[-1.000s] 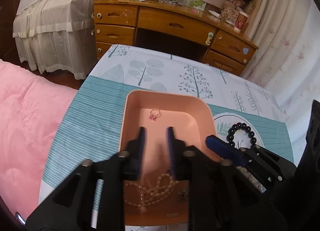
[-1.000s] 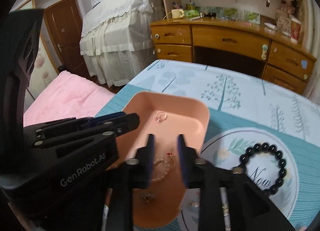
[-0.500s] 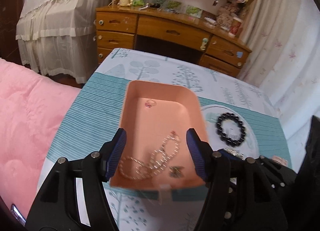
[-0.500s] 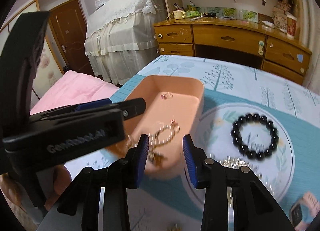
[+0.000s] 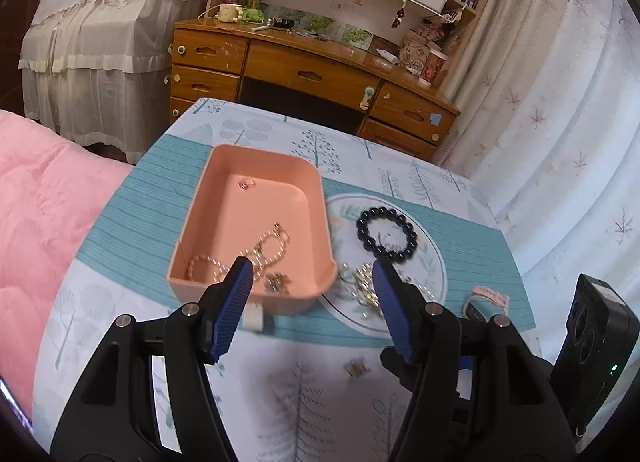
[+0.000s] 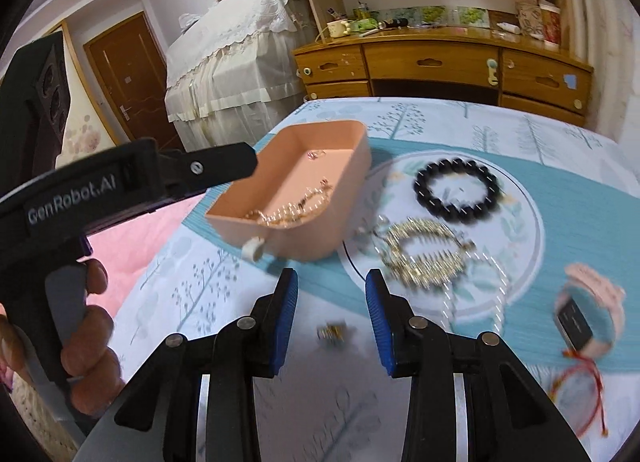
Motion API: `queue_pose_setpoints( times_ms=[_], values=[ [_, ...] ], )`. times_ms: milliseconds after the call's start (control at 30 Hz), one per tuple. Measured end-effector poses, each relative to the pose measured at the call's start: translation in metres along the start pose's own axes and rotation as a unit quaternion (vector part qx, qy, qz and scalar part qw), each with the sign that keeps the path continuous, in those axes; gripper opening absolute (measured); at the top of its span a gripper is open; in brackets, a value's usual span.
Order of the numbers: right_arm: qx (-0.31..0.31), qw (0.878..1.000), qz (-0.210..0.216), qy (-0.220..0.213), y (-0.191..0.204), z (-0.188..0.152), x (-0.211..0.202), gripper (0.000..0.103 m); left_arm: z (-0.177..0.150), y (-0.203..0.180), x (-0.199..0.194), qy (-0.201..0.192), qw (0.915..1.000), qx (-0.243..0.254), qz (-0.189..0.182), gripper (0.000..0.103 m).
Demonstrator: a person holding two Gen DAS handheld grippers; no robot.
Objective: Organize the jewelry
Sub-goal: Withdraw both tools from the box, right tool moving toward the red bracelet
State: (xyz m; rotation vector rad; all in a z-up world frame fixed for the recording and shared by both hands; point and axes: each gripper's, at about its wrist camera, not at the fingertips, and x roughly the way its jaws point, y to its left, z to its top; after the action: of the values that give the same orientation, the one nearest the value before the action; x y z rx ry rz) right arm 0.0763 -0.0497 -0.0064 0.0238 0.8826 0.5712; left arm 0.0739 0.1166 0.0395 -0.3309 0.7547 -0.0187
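Observation:
A salmon-pink tray (image 5: 280,298) stands on the tree-print cloth. In it lie a pearl necklace (image 5: 244,254), a pink-stone ring (image 5: 246,183) and a small charm (image 5: 277,282). My left gripper (image 5: 311,274) hovers open before the tray's near wall, nothing between its blue pads. In the right wrist view the tray (image 6: 320,238) is at the upper left and my right gripper (image 6: 332,282) is open above the cloth. A small gold charm (image 6: 331,332) lies on the cloth just below it, untouched. Right of the tray are a black bead bracelet (image 6: 456,194) and a gold chain (image 6: 424,254).
The bracelet and chain rest on a round printed mat (image 6: 516,222). A pink watch (image 6: 588,310) and a red string bracelet (image 6: 580,382) lie at the right. A hand (image 6: 92,342) holds the left tool's black frame (image 6: 120,182). A wooden desk (image 5: 312,74) stands beyond the table, a pink quilt (image 5: 44,202) at its left.
Both grippers have drawn back from over the tray toward the table's near side. The left jaws have spread much wider. The necklace stays in the tray.

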Motion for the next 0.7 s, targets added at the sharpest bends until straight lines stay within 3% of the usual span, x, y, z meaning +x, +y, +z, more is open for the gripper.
queue_pose_setpoints(
  times_ms=[200, 467, 700],
  values=[
    [0.008, 1.000, -0.019, -0.010, -0.011, -0.024, -0.041, 0.036, -0.019, -0.026, -0.017, 0.012, 0.9990, 0.043, 0.006, 0.059],
    [0.038, 0.998, -0.039, -0.020, -0.029, -0.040, -0.079, 0.036, -0.038, -0.027, -0.026, 0.033, 0.9988, 0.038, -0.004, 0.059],
    [0.056, 0.997, -0.052, -0.016, -0.048, -0.056, -0.094, 0.036, -0.057, -0.018, -0.011, 0.066, 0.9971, 0.037, 0.011, 0.059]
  ],
)
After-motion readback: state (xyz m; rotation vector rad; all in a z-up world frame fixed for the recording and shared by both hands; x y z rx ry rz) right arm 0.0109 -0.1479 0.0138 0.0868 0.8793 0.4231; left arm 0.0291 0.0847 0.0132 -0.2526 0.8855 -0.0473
